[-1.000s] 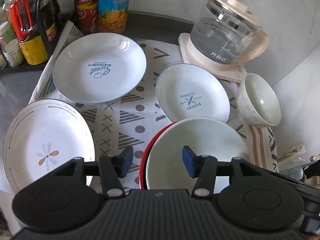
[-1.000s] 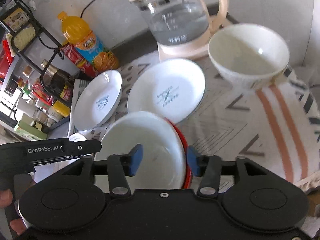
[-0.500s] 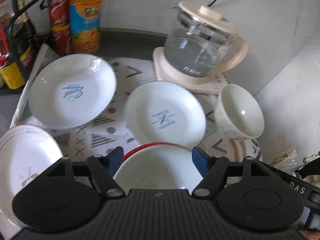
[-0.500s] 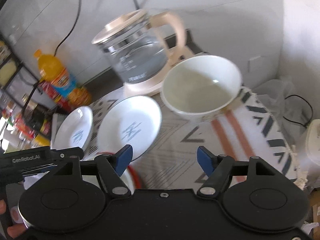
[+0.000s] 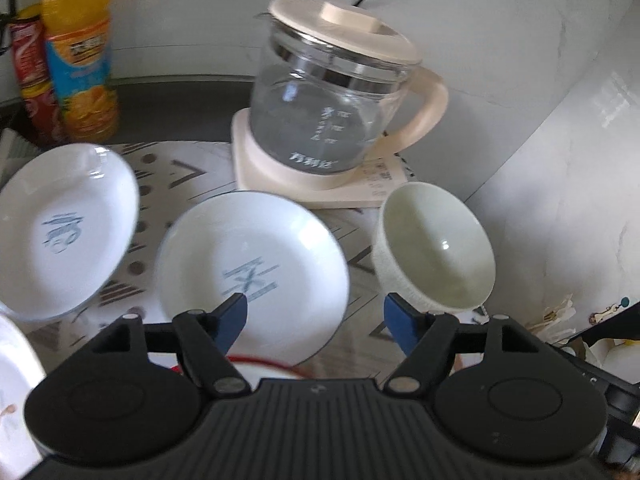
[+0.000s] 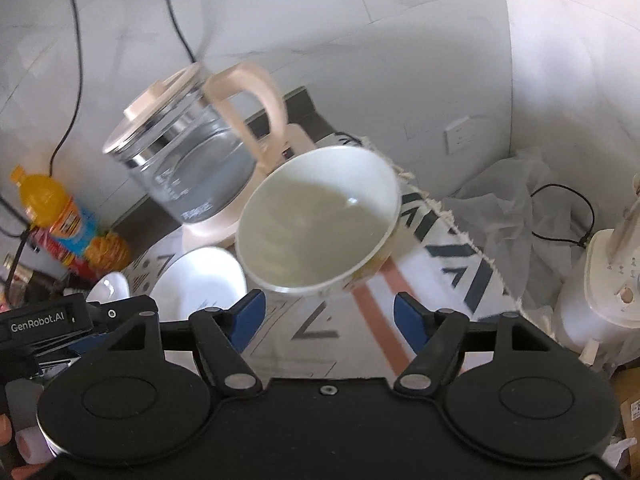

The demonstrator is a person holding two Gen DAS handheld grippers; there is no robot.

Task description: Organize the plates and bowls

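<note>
Both grippers empty, fingers spread wide over the patterned cloth on the tabletop.

Left gripper (image 5: pixel 315 318) above near rim of the white blue-rimmed plate with blue print (image 5: pixel 252 276); second printed white plate (image 5: pixel 64 228) toward cloth's left edge. Right gripper (image 6: pixel 327 316) just short of the cream ceramic bowl (image 6: pixel 320 220), near cloth's right edge, beside the glass kettle with cream lid (image 5: pixel 332 100) at the back.

Glass kettle (image 5: pixel 334 100), juice bottle (image 5: pixel 80 52), patterned cloth (image 6: pixel 440 248).
</note>
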